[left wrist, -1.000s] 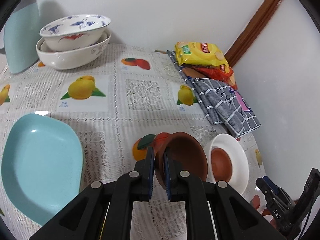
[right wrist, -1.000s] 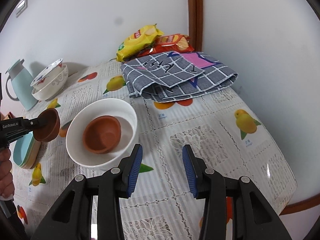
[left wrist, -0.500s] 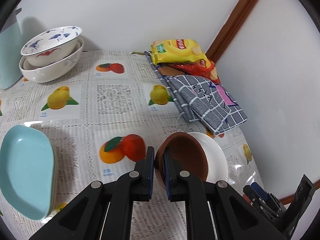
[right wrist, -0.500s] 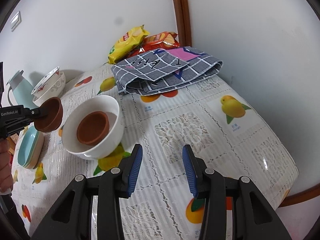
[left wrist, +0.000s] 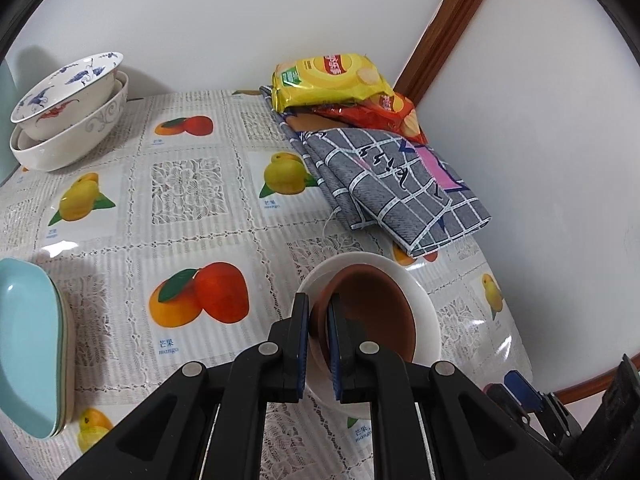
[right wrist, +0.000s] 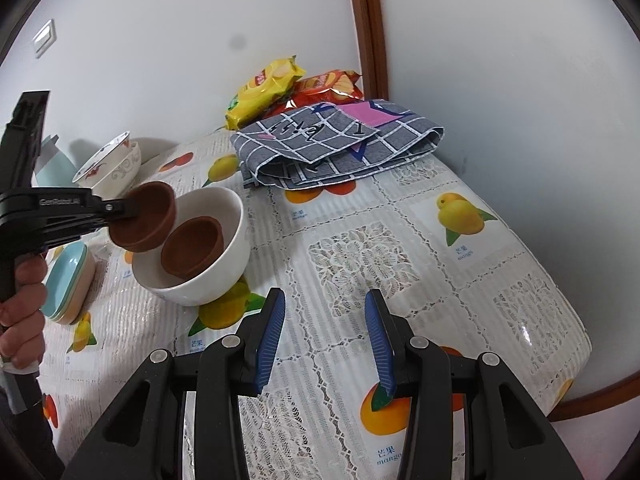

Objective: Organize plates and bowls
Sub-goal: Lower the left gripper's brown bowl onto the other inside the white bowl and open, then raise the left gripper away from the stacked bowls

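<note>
My left gripper (left wrist: 319,320) is shut on the rim of a small brown bowl (left wrist: 368,312) and holds it in the air over a white bowl (left wrist: 424,300). In the right wrist view the held brown bowl (right wrist: 146,216) hangs above the left rim of the white bowl (right wrist: 224,268), which holds a second brown bowl (right wrist: 192,244). My right gripper (right wrist: 325,340) is open and empty, low over the tablecloth in front of the white bowl.
Stacked patterned bowls (left wrist: 68,116) stand at the back left. A stack of light blue plates (left wrist: 28,344) lies at the left edge. A folded grey checked cloth (left wrist: 392,184) and snack bags (left wrist: 332,80) lie by the back corner. The table edge (right wrist: 572,320) is to the right.
My left gripper has carried the brown bowl to the right, from beside the white bowl to over it. My right gripper has drawn back a little and stays open.
</note>
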A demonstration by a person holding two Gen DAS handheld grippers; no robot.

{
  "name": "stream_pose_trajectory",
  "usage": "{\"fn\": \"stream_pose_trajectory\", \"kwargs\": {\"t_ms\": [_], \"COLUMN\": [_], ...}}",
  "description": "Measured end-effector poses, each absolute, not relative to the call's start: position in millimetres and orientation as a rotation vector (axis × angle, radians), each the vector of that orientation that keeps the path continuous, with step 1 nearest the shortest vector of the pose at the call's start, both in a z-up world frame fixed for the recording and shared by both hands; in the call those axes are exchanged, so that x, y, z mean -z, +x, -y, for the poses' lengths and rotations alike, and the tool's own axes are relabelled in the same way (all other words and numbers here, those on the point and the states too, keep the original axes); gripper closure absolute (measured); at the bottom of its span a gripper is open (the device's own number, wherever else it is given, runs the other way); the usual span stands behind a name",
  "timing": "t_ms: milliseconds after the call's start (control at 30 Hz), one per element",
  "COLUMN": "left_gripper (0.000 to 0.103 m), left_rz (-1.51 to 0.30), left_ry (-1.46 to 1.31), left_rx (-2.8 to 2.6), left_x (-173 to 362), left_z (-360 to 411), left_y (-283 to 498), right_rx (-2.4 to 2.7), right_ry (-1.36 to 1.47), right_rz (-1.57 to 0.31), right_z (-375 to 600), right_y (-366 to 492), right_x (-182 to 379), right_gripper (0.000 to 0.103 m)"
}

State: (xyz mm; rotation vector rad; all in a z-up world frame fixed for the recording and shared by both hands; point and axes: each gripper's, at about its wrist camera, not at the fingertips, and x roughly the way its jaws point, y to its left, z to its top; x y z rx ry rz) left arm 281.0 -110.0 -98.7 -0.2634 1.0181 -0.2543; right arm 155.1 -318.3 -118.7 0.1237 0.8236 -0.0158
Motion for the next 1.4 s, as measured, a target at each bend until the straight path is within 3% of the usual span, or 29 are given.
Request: {"fn": "stream_pose_trajectory", "kwargs": {"t_ms": [1167, 1267, 1300, 1333, 1400], "left_gripper": [0.093, 0.089, 0.078, 0.073, 0.072], "left_rz": [-1.068, -1.076, -1.073, -1.076, -1.072], "left_ry": [-0.205, -0.206, -0.2, -0.191, -0.171], "left_rx": [0.298, 0.311, 0.322, 0.337, 0.34], "left_x": [129.1, 128.9, 128.5, 127.9, 125.4], "left_z": [139.4, 139.3, 140.2, 142.0, 145.4], "left_y": [290.1, 289.5, 289.0, 288.0, 283.5], "right_rx": [-0.025, -0.025, -0.025, -0.023, -0.023], "right_ry": [0.152, 0.143, 0.141, 0.138, 0.137], "right_rz": [-0.847, -0.851, -0.852, -0.852, -0.851], "right_z": [310.3, 308.4, 307.8, 307.3, 306.1], "right_y": [158.7, 156.0, 155.0, 154.3, 152.0], "right_x": [131.5, 131.5, 131.2, 130.8, 129.6], "right_gripper": [0.062, 0.062, 0.062, 0.062, 0.062]}}
